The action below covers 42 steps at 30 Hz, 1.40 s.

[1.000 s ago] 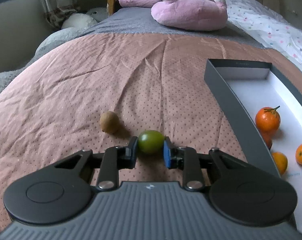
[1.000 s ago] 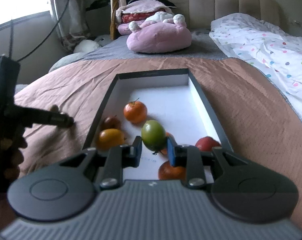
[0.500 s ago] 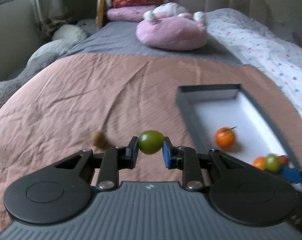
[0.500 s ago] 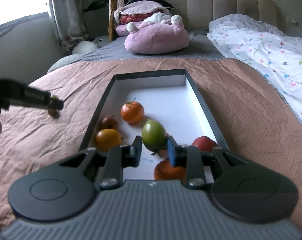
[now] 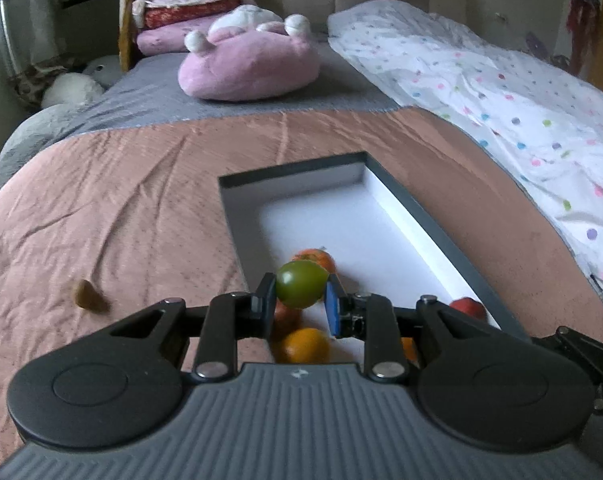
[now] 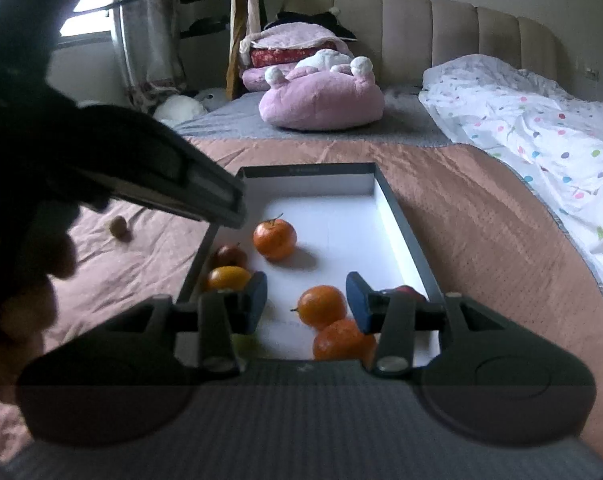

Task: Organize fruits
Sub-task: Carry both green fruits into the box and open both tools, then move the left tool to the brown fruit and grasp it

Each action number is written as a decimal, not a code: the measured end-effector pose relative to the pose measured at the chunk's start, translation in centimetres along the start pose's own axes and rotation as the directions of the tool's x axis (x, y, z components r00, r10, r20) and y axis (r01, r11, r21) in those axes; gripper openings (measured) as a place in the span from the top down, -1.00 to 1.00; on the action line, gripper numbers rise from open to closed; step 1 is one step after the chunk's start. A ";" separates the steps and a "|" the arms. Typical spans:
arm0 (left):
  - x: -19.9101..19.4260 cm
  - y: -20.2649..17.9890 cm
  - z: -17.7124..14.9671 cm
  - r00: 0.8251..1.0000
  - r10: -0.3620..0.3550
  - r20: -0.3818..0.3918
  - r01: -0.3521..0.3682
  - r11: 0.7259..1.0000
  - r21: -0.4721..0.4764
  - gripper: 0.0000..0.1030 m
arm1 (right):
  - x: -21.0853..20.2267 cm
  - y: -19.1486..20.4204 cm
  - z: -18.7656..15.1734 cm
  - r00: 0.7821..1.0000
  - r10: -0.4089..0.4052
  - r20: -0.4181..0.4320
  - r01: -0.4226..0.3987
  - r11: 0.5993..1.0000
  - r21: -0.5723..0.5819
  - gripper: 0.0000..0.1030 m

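1. Left gripper [image 5: 300, 302] is clamped on a green fruit [image 5: 300, 283], held over the near end of the box [image 5: 417, 216].
2. Right gripper [image 6: 306, 300], jaws apart, nothing between them, above an orange [image 6: 322, 306].
3. Inside the box: a stemmed orange [image 6: 274, 238] at 12 o'clock.
4. A brown fruit [image 5: 86, 296] lies on the bedspread [image 5: 121, 208] at 9 o'clock, outside the box.

We see a bed with a padded beige headboard [image 6: 441, 28] at its far end. Below the headboard lie a pink plush cushion [image 6: 321, 100] and a dotted white duvet [image 6: 541, 128]. Left of the headboard, a window [image 6: 85, 20] lets in pale daylight beside a curtain [image 6: 149, 40].
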<state>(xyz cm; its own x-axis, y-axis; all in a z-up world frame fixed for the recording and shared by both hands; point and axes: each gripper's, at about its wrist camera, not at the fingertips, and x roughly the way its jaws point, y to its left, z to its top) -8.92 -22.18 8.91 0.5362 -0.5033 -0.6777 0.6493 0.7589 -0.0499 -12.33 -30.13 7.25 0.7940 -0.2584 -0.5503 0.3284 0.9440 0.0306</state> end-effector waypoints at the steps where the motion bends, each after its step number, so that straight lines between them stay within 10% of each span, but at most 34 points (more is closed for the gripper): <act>1: 0.2 -0.2 0.0 1.000 -0.003 -0.003 0.003 1.000 0.004 0.42 | -0.2 0.1 0.0 1.000 -0.004 -0.003 0.004 1.000 0.002 0.10; 32: 0.7 -0.3 -1.2 0.995 -0.085 -0.046 0.089 0.992 0.085 0.37 | -1.6 2.4 -1.1 1.000 0.009 -0.028 -0.010 0.999 -0.039 0.11; 36: 0.5 0.8 -1.4 0.995 -0.091 -0.032 0.093 0.993 0.072 -0.05 | -0.9 2.6 -0.8 0.999 -0.002 -0.038 0.001 0.999 -0.040 0.06; 42: 0.1 2.5 -1.3 0.996 -0.085 -0.009 0.086 0.996 0.036 -0.11 | -0.5 3.5 -0.3 1.000 -0.014 -0.019 0.013 0.998 -0.069 -0.01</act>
<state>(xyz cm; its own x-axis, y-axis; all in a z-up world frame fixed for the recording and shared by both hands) -7.90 -19.81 7.74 0.4740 -0.5625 -0.6774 0.7119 0.6976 -0.0811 -11.77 -26.65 7.42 0.7795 -0.2675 -0.5664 0.3025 0.9526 -0.0336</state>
